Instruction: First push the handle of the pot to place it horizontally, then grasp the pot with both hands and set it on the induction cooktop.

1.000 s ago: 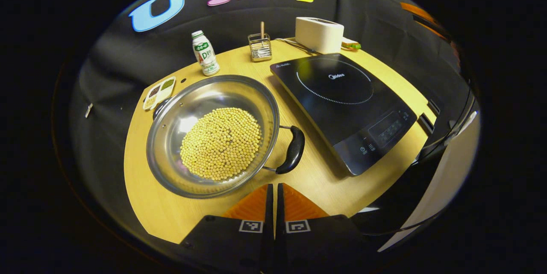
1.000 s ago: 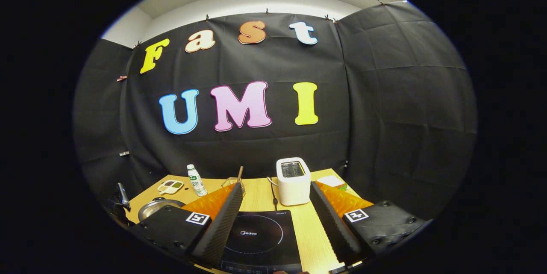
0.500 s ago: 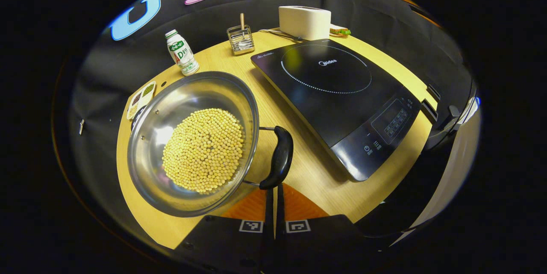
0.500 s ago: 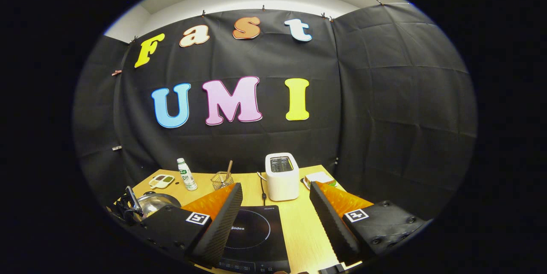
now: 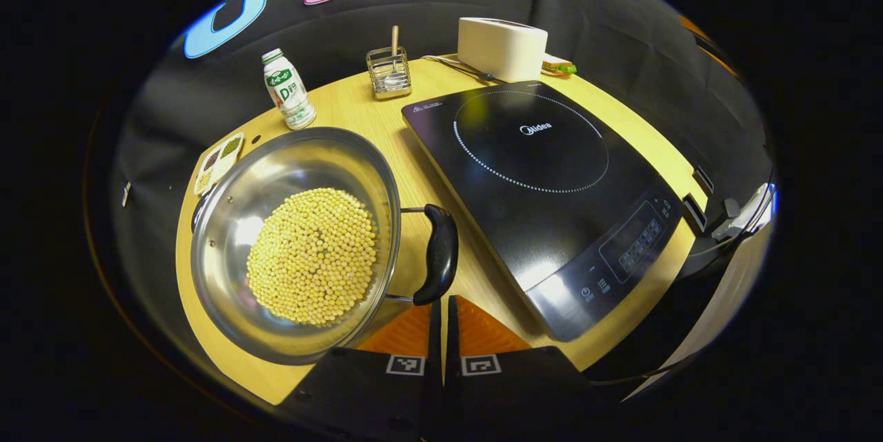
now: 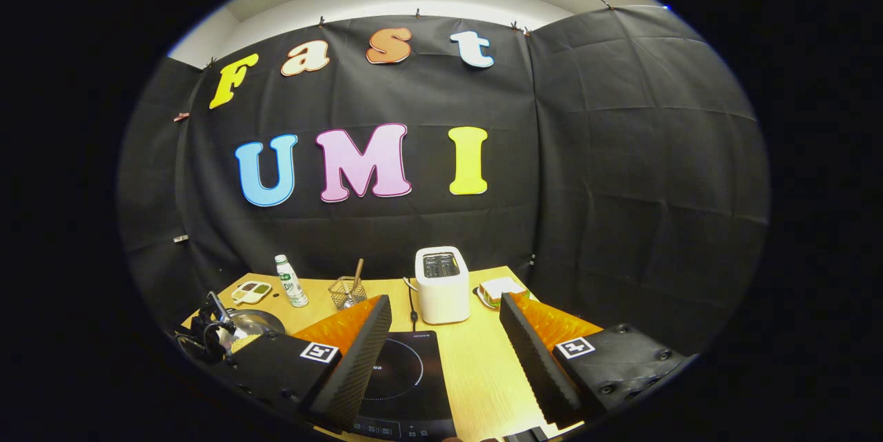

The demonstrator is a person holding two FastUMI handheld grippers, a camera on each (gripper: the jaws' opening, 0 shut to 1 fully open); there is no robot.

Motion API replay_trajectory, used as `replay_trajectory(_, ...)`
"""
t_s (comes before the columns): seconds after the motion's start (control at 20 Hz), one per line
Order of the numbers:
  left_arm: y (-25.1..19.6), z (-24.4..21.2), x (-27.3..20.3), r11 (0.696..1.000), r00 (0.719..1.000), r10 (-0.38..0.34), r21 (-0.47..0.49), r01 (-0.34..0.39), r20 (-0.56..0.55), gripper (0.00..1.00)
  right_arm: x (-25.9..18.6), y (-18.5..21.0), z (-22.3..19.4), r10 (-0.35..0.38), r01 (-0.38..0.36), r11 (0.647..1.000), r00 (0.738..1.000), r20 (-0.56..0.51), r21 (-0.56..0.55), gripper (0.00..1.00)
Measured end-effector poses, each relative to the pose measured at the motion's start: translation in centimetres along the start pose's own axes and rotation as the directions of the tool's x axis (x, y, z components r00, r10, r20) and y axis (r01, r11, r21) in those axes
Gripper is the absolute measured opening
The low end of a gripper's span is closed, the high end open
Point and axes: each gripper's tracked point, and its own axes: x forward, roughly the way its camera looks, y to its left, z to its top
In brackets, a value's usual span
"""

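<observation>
Looking through the left gripper view: my left tongs [image 5: 442,304] are pressed together, gripping nothing, tips just below the pot handle [image 5: 437,254]. Pot [image 5: 227,221] of beans sits on the bench [image 5: 345,105], left of the induction cooktop [image 5: 545,180]. Right gripper view: my right tongs [image 6: 445,332] are spread wide, empty, above the cooktop.

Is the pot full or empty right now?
Partly full. In the left gripper view the pot holds a mound of yellow beans covering its bottom, with bare steel wall showing all around up to the rim.
</observation>
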Motion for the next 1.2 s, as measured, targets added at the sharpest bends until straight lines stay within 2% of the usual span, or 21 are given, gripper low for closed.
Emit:
replay_trajectory(0.6,0.4,5.5,3.3,0.999,0.999,0.000,-0.047,0.002,0.044,0.05,0.7,-3.1,0.2,-0.059,0.059,0.998,0.998,-0.008,-0.001,0.98)
replay_trajectory(1.2,2.0,9.9,5.8,0.997,0.993,0.036,-0.071,-0.028,0.117,0.06,2.1,-4.1,-1.0,-0.056,0.056,0.998,0.997,-0.051,-0.015,0.98)
